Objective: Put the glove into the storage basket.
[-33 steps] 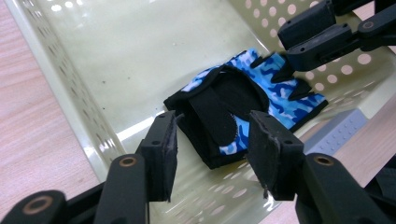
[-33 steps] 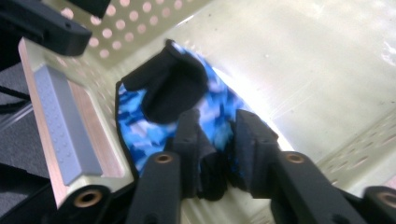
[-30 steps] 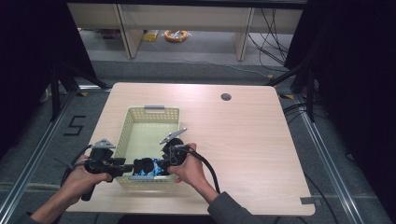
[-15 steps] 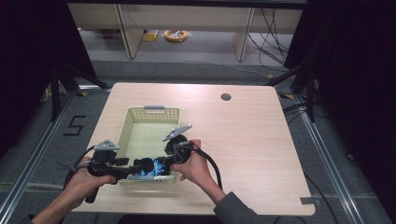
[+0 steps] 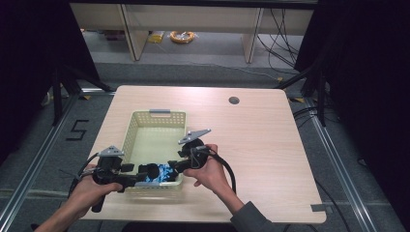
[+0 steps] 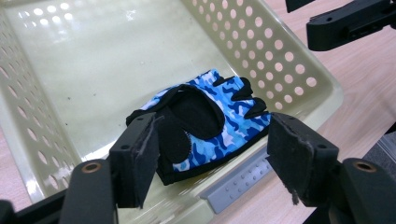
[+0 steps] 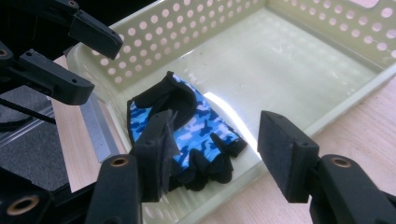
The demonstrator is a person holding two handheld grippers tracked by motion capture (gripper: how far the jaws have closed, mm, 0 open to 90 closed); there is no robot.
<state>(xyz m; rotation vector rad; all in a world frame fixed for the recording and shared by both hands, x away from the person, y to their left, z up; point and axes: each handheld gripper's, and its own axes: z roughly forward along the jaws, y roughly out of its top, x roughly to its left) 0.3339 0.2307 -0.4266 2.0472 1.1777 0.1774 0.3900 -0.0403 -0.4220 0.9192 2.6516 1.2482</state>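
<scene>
A blue camouflage fingerless glove (image 6: 205,121) lies flat on the floor of the pale yellow perforated basket (image 5: 153,118), in its near end, close against the near wall and a little toward the right corner. Both grippers hang over that end with the glove between them: the left gripper (image 5: 143,175) comes in from the left across the near-left rim, the right gripper (image 5: 175,166) from the right across the near-right rim. Each has its jaws spread wide with nothing between the pads; in the left gripper view the glove sits framed in the gap, just beyond and below the tips, and the right gripper view shows the same from the other side. The glove's long axis runs roughly left to right across the basket, its black cuff and palm patch toward the left gripper (image 6: 210,154) and its short black finger stubs toward the right gripper (image 7: 219,144). Neither tool touches it. They look about equally near, so either could drop onto its own end; the basket's near wall crowds any approach from the person's side.
</scene>
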